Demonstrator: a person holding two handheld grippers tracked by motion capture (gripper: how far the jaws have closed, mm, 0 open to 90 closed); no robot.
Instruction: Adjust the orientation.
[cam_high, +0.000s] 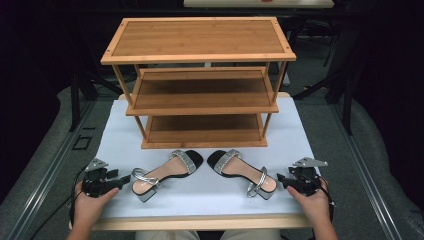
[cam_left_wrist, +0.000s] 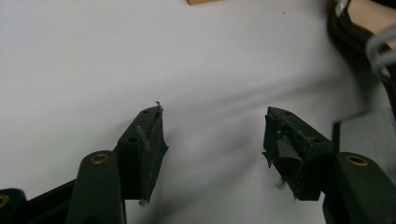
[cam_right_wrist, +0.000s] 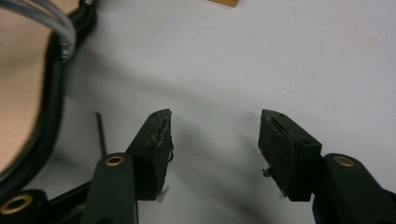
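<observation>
From the high view, a three-tier wooden shoe rack (cam_high: 200, 80) stood at the back of the white-topped desk (cam_high: 120, 145), all its shelves bare. In front of it lay a pair of heeled sandals with sparkly straps, toes turned toward each other near the middle. The left sandal (cam_high: 165, 172) lay with its heel toward the left gripper (cam_high: 120, 182), which rested just beside that heel, held in the person's left hand (cam_high: 90, 202). The right sandal (cam_high: 242, 172) had its heel toward the right gripper (cam_high: 281, 180), also just beside it, held in the right hand (cam_high: 312, 202). Both grippers pointed inward, apart from the shoes.

In the left gripper view, the jaws stood wide open over the white surface with nothing between them. The left sandal's edge (cam_left_wrist: 369, 32) and silver strap showed at the upper right.

In the right gripper view, the jaws were likewise spread open and empty above the desk. The right sandal's tan insole (cam_right_wrist: 21, 74) and black rim lay at the left, clear of the jaws.
</observation>
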